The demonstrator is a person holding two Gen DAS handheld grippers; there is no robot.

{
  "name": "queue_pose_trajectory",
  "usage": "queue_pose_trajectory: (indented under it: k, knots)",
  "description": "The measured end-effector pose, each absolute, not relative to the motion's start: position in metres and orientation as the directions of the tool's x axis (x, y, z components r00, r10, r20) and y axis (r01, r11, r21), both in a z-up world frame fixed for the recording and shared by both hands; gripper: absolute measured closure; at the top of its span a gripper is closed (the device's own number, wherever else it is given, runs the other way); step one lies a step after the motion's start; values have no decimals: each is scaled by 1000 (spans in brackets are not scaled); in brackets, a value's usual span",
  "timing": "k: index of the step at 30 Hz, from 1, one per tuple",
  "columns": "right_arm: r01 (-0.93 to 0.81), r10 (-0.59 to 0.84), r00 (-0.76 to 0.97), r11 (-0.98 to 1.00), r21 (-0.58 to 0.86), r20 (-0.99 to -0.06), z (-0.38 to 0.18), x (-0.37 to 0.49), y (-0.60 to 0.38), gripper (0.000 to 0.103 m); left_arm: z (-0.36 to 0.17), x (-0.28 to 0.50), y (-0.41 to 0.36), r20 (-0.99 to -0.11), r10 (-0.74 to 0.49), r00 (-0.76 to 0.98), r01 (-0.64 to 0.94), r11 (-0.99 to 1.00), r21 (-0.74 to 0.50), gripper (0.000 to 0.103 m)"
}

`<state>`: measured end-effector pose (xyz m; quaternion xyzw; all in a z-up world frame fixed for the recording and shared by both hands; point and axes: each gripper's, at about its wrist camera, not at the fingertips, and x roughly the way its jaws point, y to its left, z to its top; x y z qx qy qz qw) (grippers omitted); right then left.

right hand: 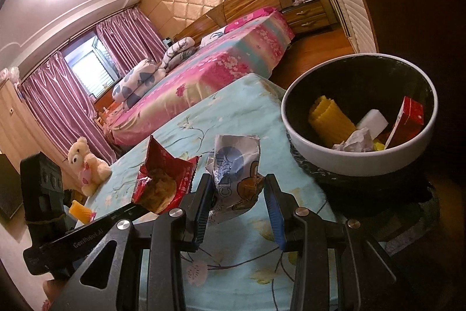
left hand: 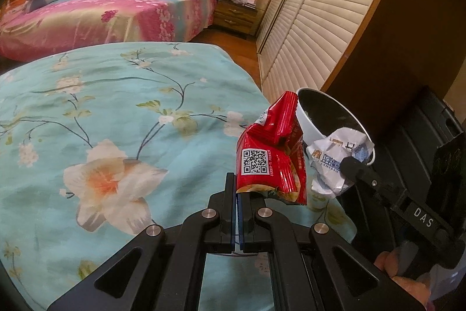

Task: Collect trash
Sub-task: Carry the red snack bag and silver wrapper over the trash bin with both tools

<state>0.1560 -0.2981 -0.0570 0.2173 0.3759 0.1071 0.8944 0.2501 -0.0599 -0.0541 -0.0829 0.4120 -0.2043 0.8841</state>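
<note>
The left hand-held gripper (left hand: 239, 204) is clamped on the lower edge of a red wrapper (left hand: 269, 156), above a floral sheet (left hand: 116, 112). Beside it, the right hand-held gripper (left hand: 354, 168) holds a crumpled white wrapper (left hand: 335, 162) at the bin (left hand: 305, 118) rim.

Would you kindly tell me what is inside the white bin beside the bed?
Inside the white bin: a yellow ridged piece, a white block, a red carton and crumpled paper. Anything beneath them is covered, and the bin's bottom cannot be seen.
</note>
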Motion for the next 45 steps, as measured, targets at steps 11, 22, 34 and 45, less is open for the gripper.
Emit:
queue_pose_trajectory:
  k: [11, 22, 34, 45]
  knots:
    - [1, 314, 721, 891, 453, -618, -51, 153, -317, 66, -55, 256, -82, -703, -433, 564, 316, 900, -301, 103]
    - [71, 265, 746, 881, 468, -611, -46, 148, -357, 66, -50, 265, -118, -708, -433, 558, 358, 895, -265, 103]
    - [120, 207, 770, 882, 456, -603, -34, 149, -387, 66, -45, 275, -153, -703, -460, 543, 418, 874, -249, 103]
    - [123, 185, 769, 897, 425, -612, -31, 160, -390, 66, -44, 285, -164, -693, -463, 552, 431, 870, -238, 103]
